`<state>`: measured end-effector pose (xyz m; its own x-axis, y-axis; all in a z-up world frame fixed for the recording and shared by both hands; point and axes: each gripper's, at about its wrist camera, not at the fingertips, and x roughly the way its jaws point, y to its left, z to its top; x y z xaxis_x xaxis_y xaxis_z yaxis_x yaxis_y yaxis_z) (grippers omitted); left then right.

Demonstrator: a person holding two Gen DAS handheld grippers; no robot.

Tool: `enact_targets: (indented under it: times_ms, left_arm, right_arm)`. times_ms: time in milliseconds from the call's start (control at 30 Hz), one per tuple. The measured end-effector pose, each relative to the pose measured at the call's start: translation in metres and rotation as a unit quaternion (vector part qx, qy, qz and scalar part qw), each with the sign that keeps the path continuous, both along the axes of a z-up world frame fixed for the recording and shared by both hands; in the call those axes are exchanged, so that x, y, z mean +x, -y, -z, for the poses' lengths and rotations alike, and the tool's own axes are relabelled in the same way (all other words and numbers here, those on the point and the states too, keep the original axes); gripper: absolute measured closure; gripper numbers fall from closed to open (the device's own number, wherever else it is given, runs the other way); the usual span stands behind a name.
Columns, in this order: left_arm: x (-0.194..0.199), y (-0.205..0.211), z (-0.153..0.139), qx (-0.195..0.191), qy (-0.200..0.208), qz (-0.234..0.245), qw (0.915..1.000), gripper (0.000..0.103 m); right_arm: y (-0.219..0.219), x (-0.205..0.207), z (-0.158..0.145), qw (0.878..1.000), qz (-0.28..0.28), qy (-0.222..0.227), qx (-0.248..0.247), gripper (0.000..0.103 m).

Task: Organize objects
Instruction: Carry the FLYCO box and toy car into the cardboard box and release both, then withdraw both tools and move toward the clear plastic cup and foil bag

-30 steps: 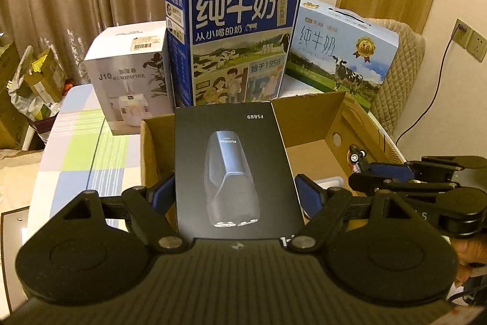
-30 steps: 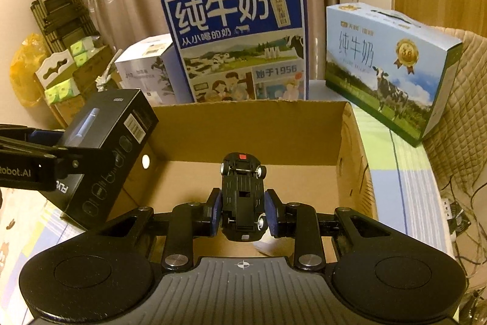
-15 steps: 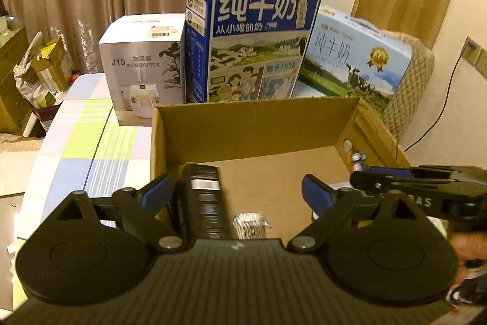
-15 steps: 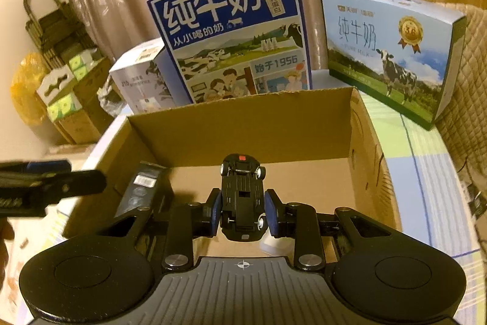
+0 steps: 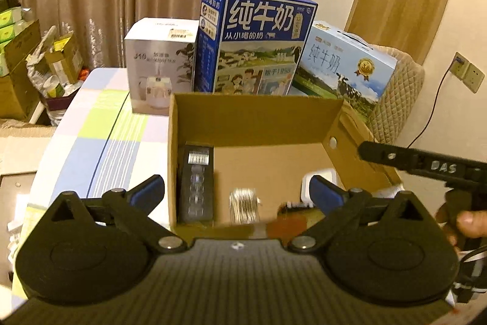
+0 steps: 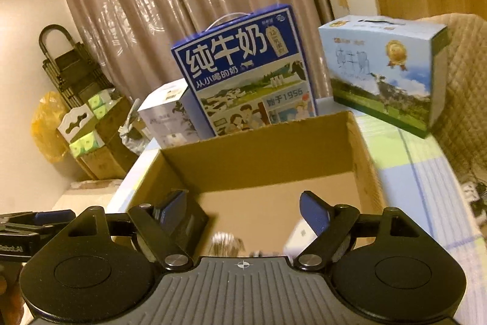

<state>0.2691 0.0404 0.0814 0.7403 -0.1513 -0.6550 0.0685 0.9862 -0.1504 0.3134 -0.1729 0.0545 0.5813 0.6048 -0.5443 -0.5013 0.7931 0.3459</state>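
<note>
The cardboard box (image 5: pixel 255 124) is taken as the landmark; it is set open-topped on the checked desk (image 5: pixel 91 136). Behind the cardboard box three cartons are stood: a dark blue milk carton (image 5: pixel 255 41) in the middle, a pale blue milk carton (image 5: pixel 347 69) to its right and a white humidifier box (image 5: pixel 158 63) to its left.

The left tool (image 5: pixel 237 194) is held above the near wall of the cardboard box with its blue-padded jaws spread wide, and nothing is gripped or touched. The right tool (image 6: pixel 243 209) is likewise spread wide and empty over the near edge of the cardboard box.

Inside the cardboard box, a black shaver box (image 5: pixel 196 181) is seen lying along the left wall, a barcode label at its far end. A small silvery object (image 5: pixel 243 203), too blurred to name, is seen near the middle of the floor, and a white item (image 5: pixel 319 177) is seen toward the right wall, partly hidden by a jaw.

Only in the left view is a fingertip (image 5: pixel 470 223) shown at the right edge, beside the other tool's black body. Only in the right view is a yellow bag (image 6: pixel 45 127) shown, well left of the cardboard box.
</note>
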Motion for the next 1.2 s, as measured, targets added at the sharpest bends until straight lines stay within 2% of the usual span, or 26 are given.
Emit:
enact_targets:
  times_ms: [233, 367, 533, 700, 933, 1200]
  left_arm:
    - [-0.074, 0.001, 0.004, 0.002, 0.004, -0.014, 0.9999, 0.003]
    - [-0.112, -0.003, 0.014, -0.004, -0.011, -0.030, 0.9995, 0.003]
    - [-0.159, -0.005, 0.025, -0.014, -0.028, -0.052, 0.9981, 0.003]
    - [-0.196, 0.001, 0.037, -0.014, -0.039, -0.056, 0.9975, 0.001]
    - [-0.223, 0.009, 0.042, -0.008, -0.042, -0.053, 0.9977, 0.001]
    - [-0.238, 0.009, 0.041, -0.002, -0.045, -0.056, 0.9974, 0.001]
  right_arm:
    - [0.036, -0.082, -0.005, 1.000, 0.024, -0.009, 0.006, 0.024]
    - [0.050, -0.128, 0.001, 1.000, 0.026, -0.005, -0.016, 0.024]
    - [0.074, -0.177, 0.005, 0.999, 0.040, -0.015, -0.019, 0.024]
    - [0.089, -0.217, 0.015, 0.998, 0.041, -0.026, -0.037, 0.024]
    - [0.097, -0.251, 0.030, 0.997, 0.033, -0.030, -0.060, 0.024]
    - [0.095, -0.262, 0.035, 0.997, 0.024, -0.031, -0.061, 0.024]
